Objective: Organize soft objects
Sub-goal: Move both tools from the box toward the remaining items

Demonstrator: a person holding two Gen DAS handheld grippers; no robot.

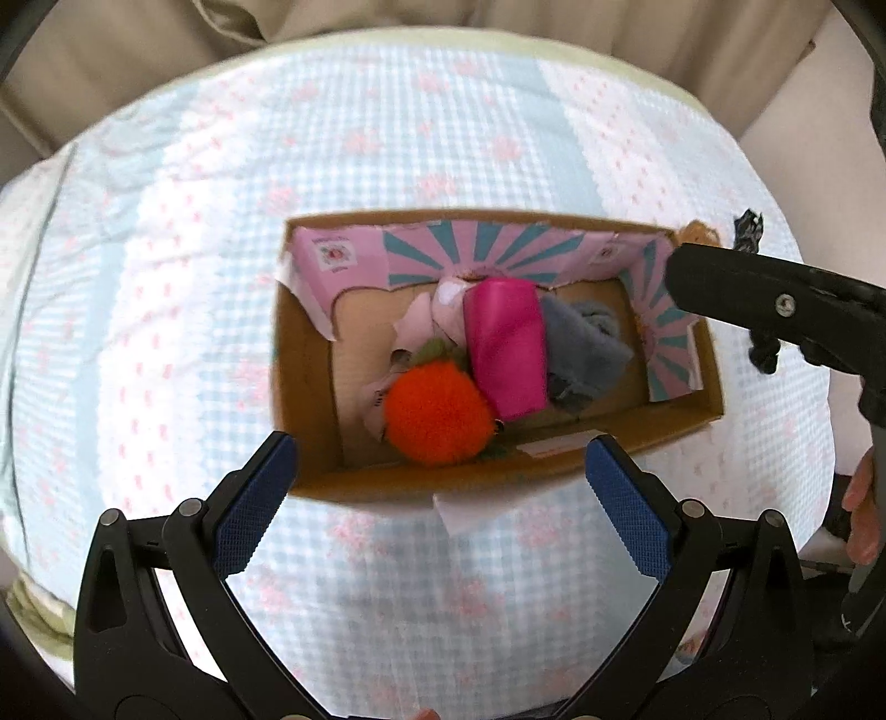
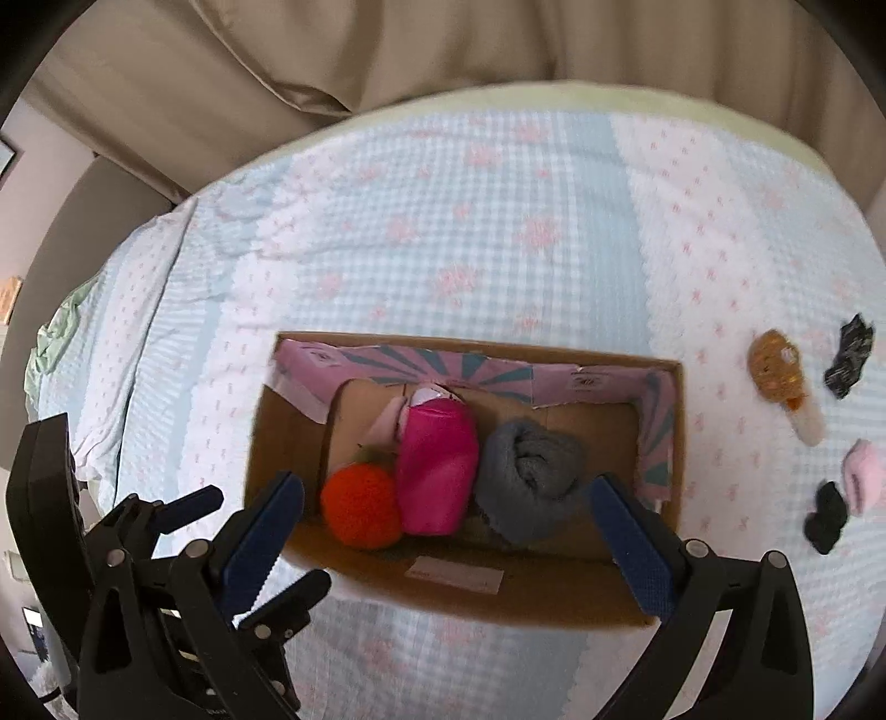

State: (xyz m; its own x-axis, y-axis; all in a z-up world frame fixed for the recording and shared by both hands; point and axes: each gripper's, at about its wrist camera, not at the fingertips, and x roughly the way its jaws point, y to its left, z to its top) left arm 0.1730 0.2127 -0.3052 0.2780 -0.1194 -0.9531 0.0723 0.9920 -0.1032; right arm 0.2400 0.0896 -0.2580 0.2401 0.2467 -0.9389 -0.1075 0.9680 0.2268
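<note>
An open cardboard box lies on the bed. In it sit an orange plush ball, a magenta roll and a grey rolled cloth. My left gripper is open and empty above the box's near wall. My right gripper is open and empty over the box's near side; its arm crosses the left wrist view. Loose items lie right of the box: an orange-and-white plush, a pink piece and two dark pieces.
The bed has a light blue and white checked cover with pink marks. Beige curtain hangs behind the bed. The left gripper body shows at lower left in the right wrist view.
</note>
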